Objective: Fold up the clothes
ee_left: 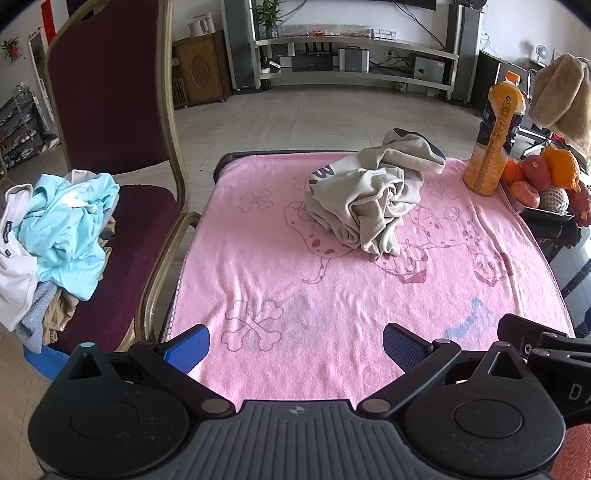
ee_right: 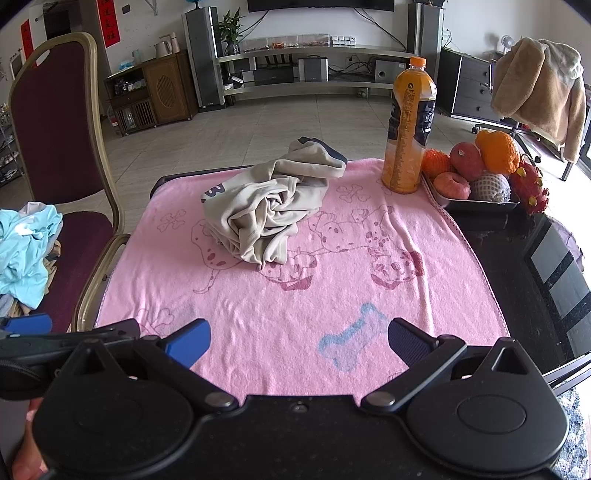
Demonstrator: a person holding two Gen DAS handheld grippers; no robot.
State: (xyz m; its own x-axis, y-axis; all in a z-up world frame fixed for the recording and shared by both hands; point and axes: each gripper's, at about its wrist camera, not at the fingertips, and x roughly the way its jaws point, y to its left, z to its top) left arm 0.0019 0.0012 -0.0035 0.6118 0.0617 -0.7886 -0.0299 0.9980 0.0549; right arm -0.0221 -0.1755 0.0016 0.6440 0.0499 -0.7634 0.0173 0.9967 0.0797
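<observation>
One "3" shows on the crumpled beige garment (ee_left: 369, 199).

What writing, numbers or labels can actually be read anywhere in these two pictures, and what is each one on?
"3": a dark numeral on the crumpled beige garment; any letters beside it are folded out of sight.
"DA": pale letters on the right gripper's body, cut off at the picture edge.
Juice bottle: label text too blurred to read.
Red wall banners: characters too small to read.
White shirt's neck tag: too small to read.
</observation>
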